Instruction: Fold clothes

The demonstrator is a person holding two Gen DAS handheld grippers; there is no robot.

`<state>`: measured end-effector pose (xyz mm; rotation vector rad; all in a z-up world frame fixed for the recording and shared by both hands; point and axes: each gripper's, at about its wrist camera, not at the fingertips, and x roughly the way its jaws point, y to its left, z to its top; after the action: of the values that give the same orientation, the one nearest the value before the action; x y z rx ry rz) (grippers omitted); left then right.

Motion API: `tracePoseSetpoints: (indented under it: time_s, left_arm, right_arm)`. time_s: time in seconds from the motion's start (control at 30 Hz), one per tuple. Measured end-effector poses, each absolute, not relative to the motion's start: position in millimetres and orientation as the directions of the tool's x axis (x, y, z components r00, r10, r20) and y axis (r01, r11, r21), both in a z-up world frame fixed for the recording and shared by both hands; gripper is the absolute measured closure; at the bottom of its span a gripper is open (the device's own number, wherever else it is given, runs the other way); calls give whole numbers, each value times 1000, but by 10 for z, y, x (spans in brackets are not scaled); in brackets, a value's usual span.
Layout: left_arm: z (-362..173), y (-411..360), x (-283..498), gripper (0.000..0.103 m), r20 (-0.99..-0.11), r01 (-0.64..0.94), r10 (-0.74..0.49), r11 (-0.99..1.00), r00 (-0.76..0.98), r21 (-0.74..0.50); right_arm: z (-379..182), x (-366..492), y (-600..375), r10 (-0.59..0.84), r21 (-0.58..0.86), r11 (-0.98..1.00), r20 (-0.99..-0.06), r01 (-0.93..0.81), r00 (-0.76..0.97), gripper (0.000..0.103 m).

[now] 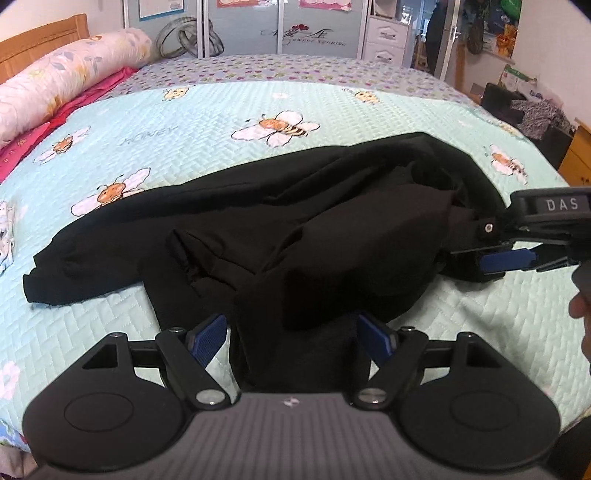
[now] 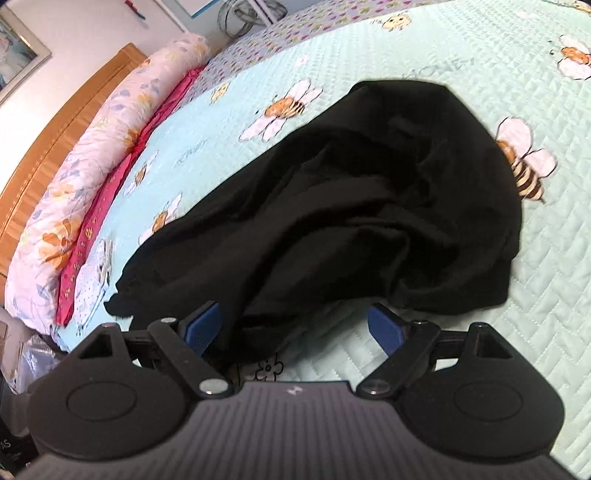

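A black garment point(image 1: 295, 221) lies crumpled on the bed, with one sleeve trailing off to the left point(image 1: 48, 280). My left gripper point(image 1: 291, 336) is open at the garment's near edge, and black cloth runs between its blue pads point(image 1: 208, 336). My right gripper point(image 1: 491, 251) comes in from the right at the garment's right end. In the right wrist view the right gripper point(image 2: 295, 328) is open too, and a fold of the garment point(image 2: 351, 206) sits between its wide-apart pads point(image 2: 384, 328), nearer the left one.
The bed has a light blue quilted cover point(image 1: 184, 122) printed with bees. A floral bolster point(image 1: 62, 77) and a pink cloth point(image 1: 74, 107) lie along the wooden headboard point(image 2: 74, 110). A wardrobe point(image 1: 258, 26) stands beyond the bed, and dark clutter point(image 1: 532, 114) sits at the right.
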<state>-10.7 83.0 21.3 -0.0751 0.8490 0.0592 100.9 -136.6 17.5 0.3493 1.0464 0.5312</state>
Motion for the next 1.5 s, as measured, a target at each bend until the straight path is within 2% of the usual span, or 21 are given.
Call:
tracePoseSetpoints:
  time_s: [0.17, 0.5, 0.6, 0.8, 0.9, 1.07, 1.33, 1.4, 1.5]
  left_arm:
    - [123, 865, -79, 22, -759, -124, 35, 990, 650, -61]
    - [70, 886, -135, 22, -741, -170, 59, 982, 669, -76]
    - [86, 844, -148, 22, -724, -175, 88, 983, 684, -47]
    - [136, 709, -122, 22, -663, -213, 190, 976, 724, 47]
    - [130, 682, -77, 22, -644, -241, 229, 968, 730, 71]
    - [110, 676, -77, 22, -634, -261, 218, 965, 742, 28]
    - [129, 671, -114, 22, -644, -241, 189, 970, 741, 7]
    - [127, 711, -120, 22, -652, -249, 181, 968, 736, -13]
    - [125, 785, -153, 22, -652, -280, 197, 960, 732, -25]
  right_arm:
    - [191, 871, -1274, 472, 392, 881, -747, -263, 467, 16]
    - [235, 613, -1236, 391, 250, 919, -677, -304, 624, 16]
    - [245, 541, -1212, 356, 192, 931, -658, -309, 663, 16]
    - [198, 461, -1145, 159, -12, 976, -649, -219, 744, 16]
    - [162, 433, -1171, 118, -34, 983, -630, -180, 767, 16]
    - [127, 383, -1210, 157, 35, 985, -611, -171, 776, 16]
    - [122, 333, -1172, 186, 60, 980, -630, -191, 754, 16]
    - [123, 362, -1184, 217, 95, 974, -647, -205, 731, 16]
    - [130, 546, -1254, 353, 265, 935, -671, -234, 652, 16]
